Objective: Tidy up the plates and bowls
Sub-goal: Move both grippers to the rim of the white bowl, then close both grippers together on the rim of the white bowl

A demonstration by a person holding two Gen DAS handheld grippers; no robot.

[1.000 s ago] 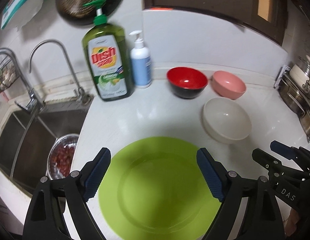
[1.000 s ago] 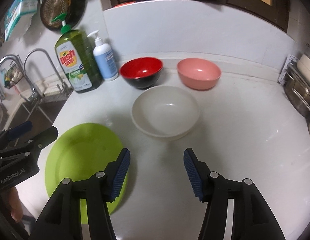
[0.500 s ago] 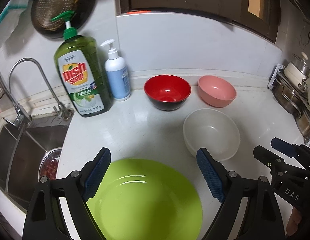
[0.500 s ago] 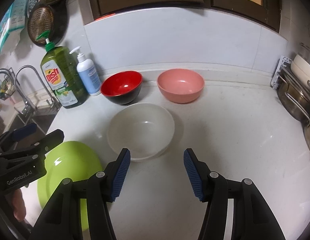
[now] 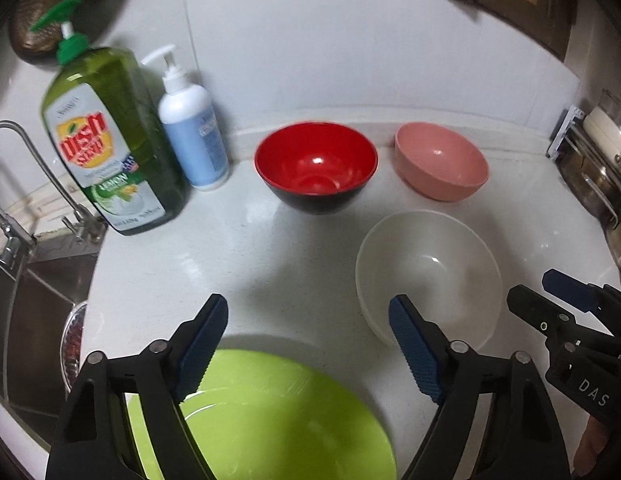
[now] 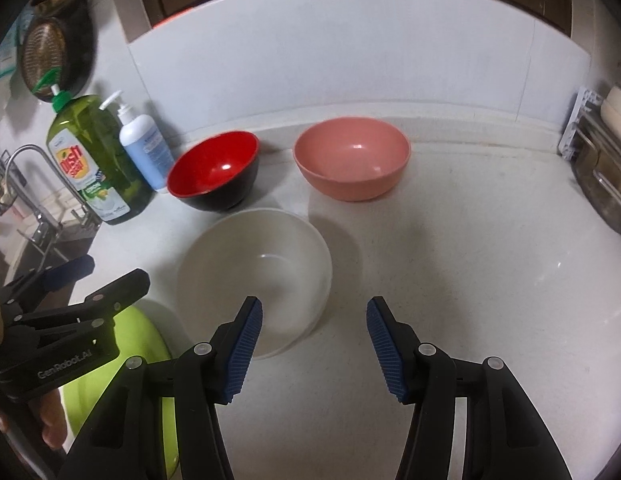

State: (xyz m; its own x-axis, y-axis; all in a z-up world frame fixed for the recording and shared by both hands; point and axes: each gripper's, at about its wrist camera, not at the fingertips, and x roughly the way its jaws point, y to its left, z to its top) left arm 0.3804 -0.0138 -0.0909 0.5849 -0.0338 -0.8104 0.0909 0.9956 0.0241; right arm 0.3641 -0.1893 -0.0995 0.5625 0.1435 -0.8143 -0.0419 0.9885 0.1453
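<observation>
A lime-green plate [image 5: 278, 412] lies flat on the white counter [image 5: 250, 256], right under my open left gripper [image 5: 306, 344], whose jaws hold nothing. Beyond it sit a white bowl [image 5: 428, 276], a red-and-black bowl [image 5: 316, 166] and a pink bowl [image 5: 440, 166], all upright. In the right wrist view my right gripper [image 6: 314, 344] is open and empty above the counter [image 6: 470, 280], its left finger over the near rim of the white bowl [image 6: 254, 276]. The red-and-black bowl [image 6: 212, 170] and pink bowl [image 6: 352, 158] stand by the wall. The green plate [image 6: 150, 344] shows at lower left.
A green dish-soap bottle [image 5: 106, 140] and a white pump bottle [image 5: 192, 132] stand at the back left. The sink [image 5: 26, 300] with a tap [image 5: 34, 172] lies left of the counter. A metal rack with pots [image 5: 602, 168] lines the right edge. A person's hand [image 6: 50, 420] holds the left gripper.
Both grippers have moved forward towards the bowls and the wall; the green plate has slid lower in both views. Both grippers stay open and nothing on the counter has shifted.
</observation>
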